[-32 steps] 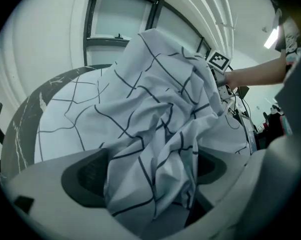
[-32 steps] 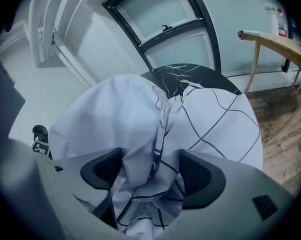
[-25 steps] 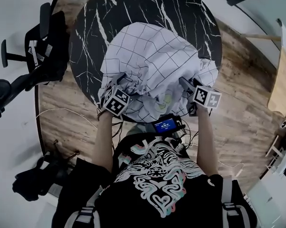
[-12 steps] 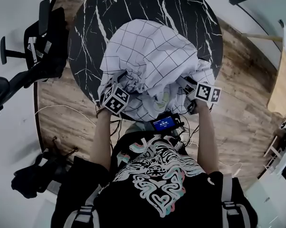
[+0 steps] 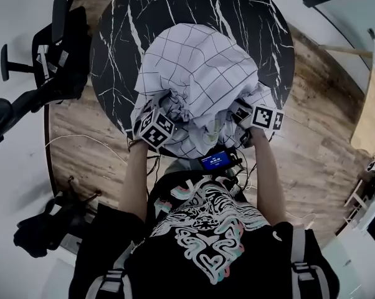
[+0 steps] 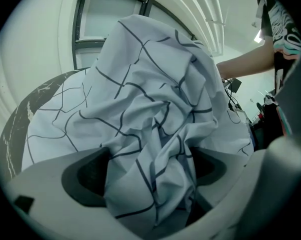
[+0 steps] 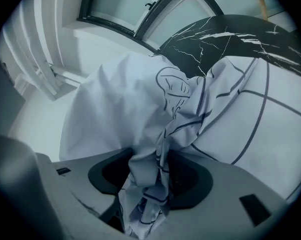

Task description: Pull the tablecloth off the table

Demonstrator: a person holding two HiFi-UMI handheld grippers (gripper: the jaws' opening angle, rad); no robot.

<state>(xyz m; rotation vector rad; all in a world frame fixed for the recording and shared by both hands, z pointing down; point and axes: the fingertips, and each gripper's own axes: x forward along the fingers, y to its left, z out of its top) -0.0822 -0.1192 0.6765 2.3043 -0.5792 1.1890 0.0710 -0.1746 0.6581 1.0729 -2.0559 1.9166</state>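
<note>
The tablecloth [image 5: 197,67], white with a thin dark grid, is heaped in a crumpled mound on the near half of the round black marble counter [image 5: 237,11]. Its far half is left bare. The near hem of the cloth is draped over the rim toward the person.

That near edge is held at two places. At the left of the mound a thick bunch of folds is clamped between the jaws of the left gripper [image 5: 166,108], filling the gap from pad to pad. At the right, a narrower twisted fold is pinched by the right gripper [image 5: 242,113]. Its jaws have just been closing, and the cloth is seen pressed between the pads.

From both sets of jaws the bulk of the cloth lies ahead and away, toward the counter's middle. The two grips are set about level with each other on either side of the heap, so neither hand is clearly nearer. A pull back toward the body, over the near rim, is judged to be what will clear the mound. The part resting farthest in would be dragged last.

An office chair [image 5: 44,73] stands well apart at the left, on the wooden floor [image 5: 318,136].
</note>
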